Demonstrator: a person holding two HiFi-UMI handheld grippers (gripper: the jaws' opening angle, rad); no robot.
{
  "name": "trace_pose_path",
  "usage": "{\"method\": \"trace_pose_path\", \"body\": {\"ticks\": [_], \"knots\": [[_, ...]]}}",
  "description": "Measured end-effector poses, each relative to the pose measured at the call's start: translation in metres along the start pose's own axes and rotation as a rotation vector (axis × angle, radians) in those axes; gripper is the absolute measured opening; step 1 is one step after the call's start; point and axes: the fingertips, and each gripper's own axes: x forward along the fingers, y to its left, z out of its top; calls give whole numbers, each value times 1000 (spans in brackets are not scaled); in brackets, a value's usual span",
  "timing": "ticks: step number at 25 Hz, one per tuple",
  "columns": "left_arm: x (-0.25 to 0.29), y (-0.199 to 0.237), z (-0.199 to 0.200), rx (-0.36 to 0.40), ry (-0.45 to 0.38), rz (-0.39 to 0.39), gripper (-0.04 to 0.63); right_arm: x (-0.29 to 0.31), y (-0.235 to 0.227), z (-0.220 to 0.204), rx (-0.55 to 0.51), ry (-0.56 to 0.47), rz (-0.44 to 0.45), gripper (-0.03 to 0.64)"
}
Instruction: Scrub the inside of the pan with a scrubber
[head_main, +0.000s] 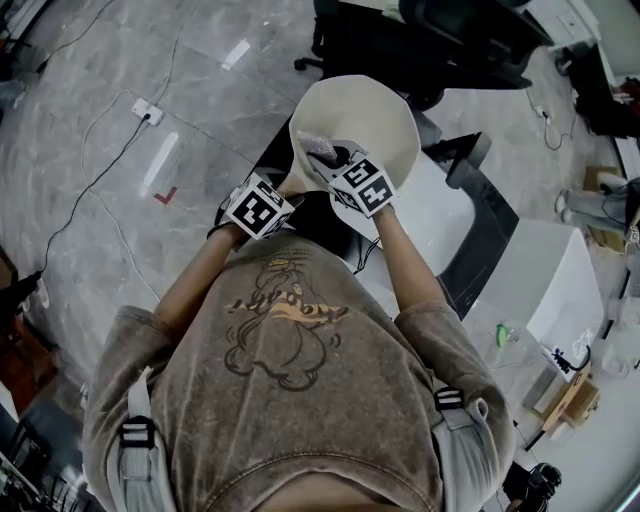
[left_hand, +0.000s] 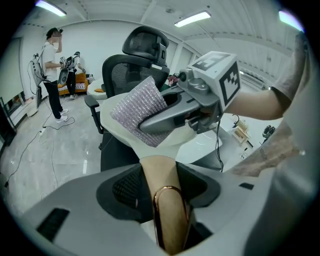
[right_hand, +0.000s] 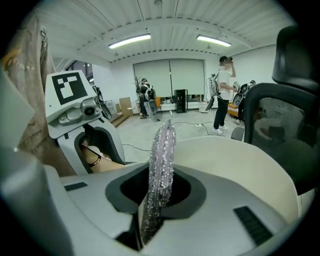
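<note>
Up in front of the person's chest, the cream pan (head_main: 372, 112) is carried clear of any surface, its open side tipped towards the wearer, which I take as a way to keep the inside in reach. Its tan handle (left_hand: 161, 176), tipped with a coppery hanging loop, runs straight back between the jaws of the left hand-held gripper (left_hand: 163, 196), which are clamped on it. That grip looks meant to steady the pan against the push of scrubbing.

Over the pan's hollow sits the scrubber (head_main: 319, 148), a glittery silver pad. The right hand-held gripper (right_hand: 159, 202) pinches it by one edge, jaws drawn narrow on the thin pad, so most of it sticks out past the tips as a free working face. From the left gripper view the pad lies low against the pan's near wall; whether it presses on the surface I cannot tell.

Beneath and beyond the pan lie a white worktop (head_main: 437, 215) and a black office chair (left_hand: 144, 49). People stand far off across the room.
</note>
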Motion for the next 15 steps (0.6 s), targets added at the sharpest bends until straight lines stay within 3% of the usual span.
{"method": "trace_pose_path", "body": {"ticks": [15], "knots": [[0,1,-1,-16,-18,-24,241,35,-15,7,5,39,16,77]]}}
